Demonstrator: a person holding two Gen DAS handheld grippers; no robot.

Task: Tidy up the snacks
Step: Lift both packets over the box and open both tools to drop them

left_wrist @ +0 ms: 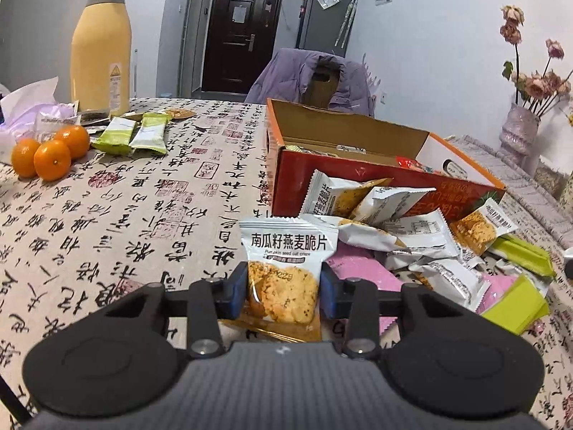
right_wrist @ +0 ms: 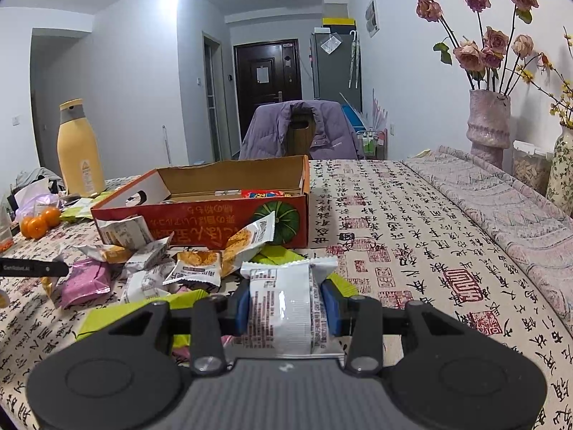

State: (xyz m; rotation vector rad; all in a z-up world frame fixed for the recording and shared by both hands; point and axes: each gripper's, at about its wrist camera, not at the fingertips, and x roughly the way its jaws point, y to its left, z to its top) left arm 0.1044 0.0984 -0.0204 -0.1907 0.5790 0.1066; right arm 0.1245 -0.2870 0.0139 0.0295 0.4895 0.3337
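Gripping a white oat-crisp packet (left_wrist: 284, 279) between blue pads, left tongs (left_wrist: 284, 288) closed on it above the calligraphy-print counter (left_wrist: 143, 215). Right tongs (right_wrist: 288, 310) clamped on a white foil snack packet (right_wrist: 286, 308). Beyond, open red-orange cardboard box (right_wrist: 215, 222) holding a few wrappers; loose snack packets (left_wrist: 412, 229) heaped against its front.

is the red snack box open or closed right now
Open. The box has its flaps up, and both views show the brown inside with a few packets lying in it.
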